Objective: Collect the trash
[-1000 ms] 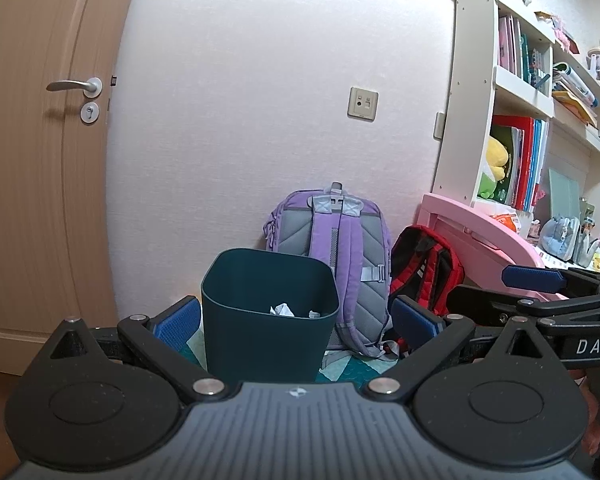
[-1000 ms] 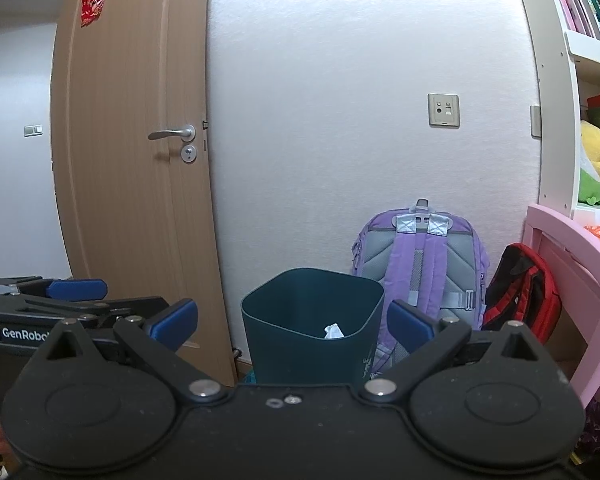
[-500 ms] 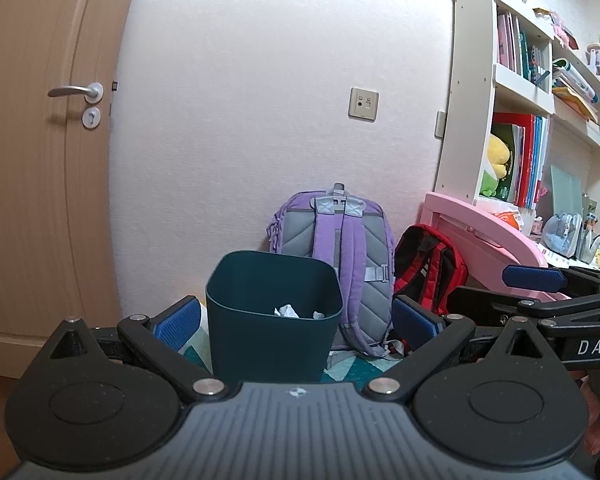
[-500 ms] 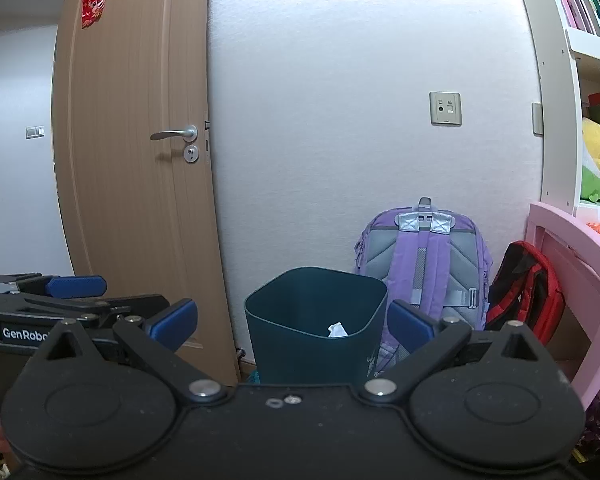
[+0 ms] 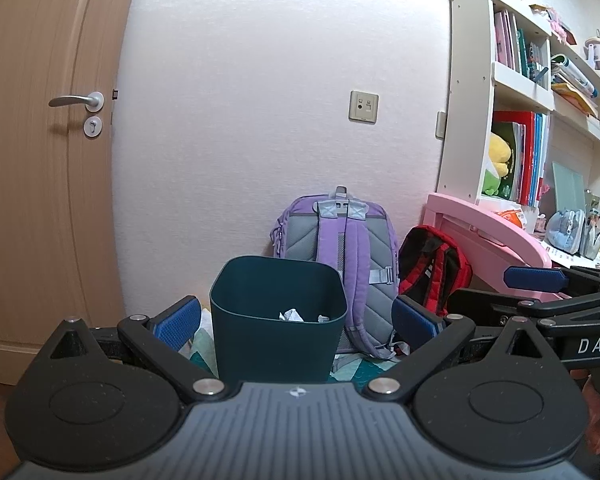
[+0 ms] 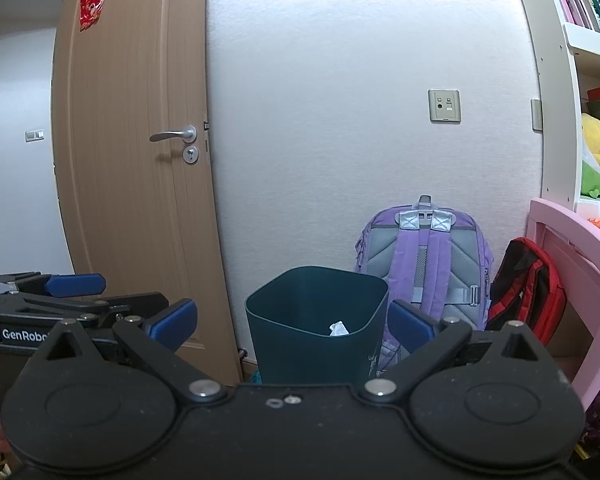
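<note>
Facing the wall, you held two grippers side by side, and both stood wide apart with nothing between their blue pads. Your left gripper (image 5: pixel 296 318) framed the one dark green trash bin (image 5: pixel 278 324), which stood on the floor just in front of the wall, and your right gripper (image 6: pixel 292 320) framed the same bin from a little farther right. Inside the bin, the left wrist view showed two crumpled white paper scraps (image 5: pixel 291 315) against the far wall; the right wrist view showed only one.

Two backpacks leaned behind and to the right of the bin: one purple backpack (image 5: pixel 340 256) touching the wall, and one red-and-black backpack (image 5: pixel 434 266) just beside it, next to the pink tabletop (image 5: pixel 488 226). One wooden door (image 6: pixel 136 168) stood to the left, with one lever handle (image 6: pixel 174 134) and one red sticker (image 6: pixel 91 7) near its top. One wall socket plate (image 5: pixel 363 106) sat above the backpacks, and one white bookshelf (image 5: pixel 466 92) rose over the tabletop, holding one yellow plush toy (image 5: pixel 499 156).
</note>
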